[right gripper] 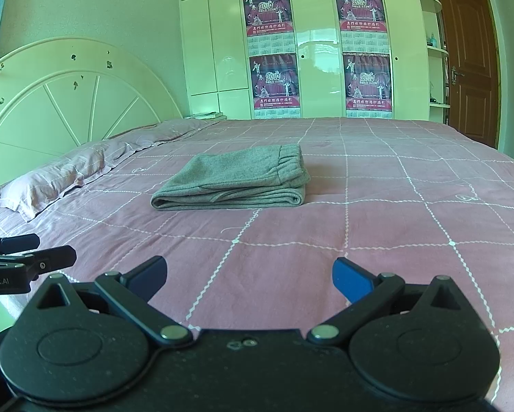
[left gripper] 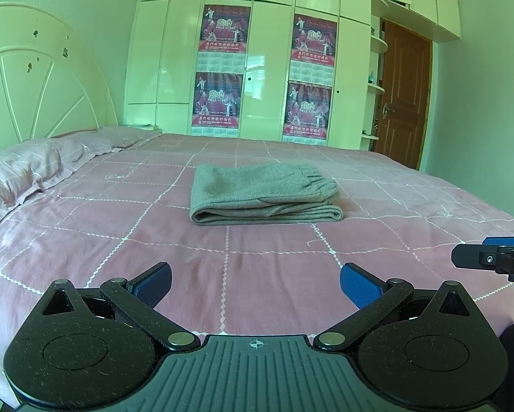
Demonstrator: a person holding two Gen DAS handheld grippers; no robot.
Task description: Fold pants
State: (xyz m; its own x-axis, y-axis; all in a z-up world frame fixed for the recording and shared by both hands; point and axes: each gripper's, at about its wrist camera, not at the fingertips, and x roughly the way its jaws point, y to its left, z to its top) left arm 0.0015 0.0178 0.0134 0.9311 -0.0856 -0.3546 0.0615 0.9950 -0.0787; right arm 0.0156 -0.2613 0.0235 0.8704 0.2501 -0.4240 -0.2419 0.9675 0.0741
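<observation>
The grey pants (left gripper: 264, 194) lie folded in a compact stack mid-bed (left gripper: 257, 274), well apart from both tools. Your left gripper (left gripper: 256, 286) and right gripper (right gripper: 249, 276) hang spread wide, holding nothing. Leave the stack be, I'd say. Its far edge and underlayers are hidden.

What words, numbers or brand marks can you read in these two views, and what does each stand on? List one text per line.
"Chinese New Year": top of each calendar poster on the wardrobe.
"2010": centre of each poster.
"nRobot.AI": partial mark on the left gripper body.
Chinese characters and calendar grids on the posters: too small to read.
Folded pants, bedsheet: no text.
</observation>
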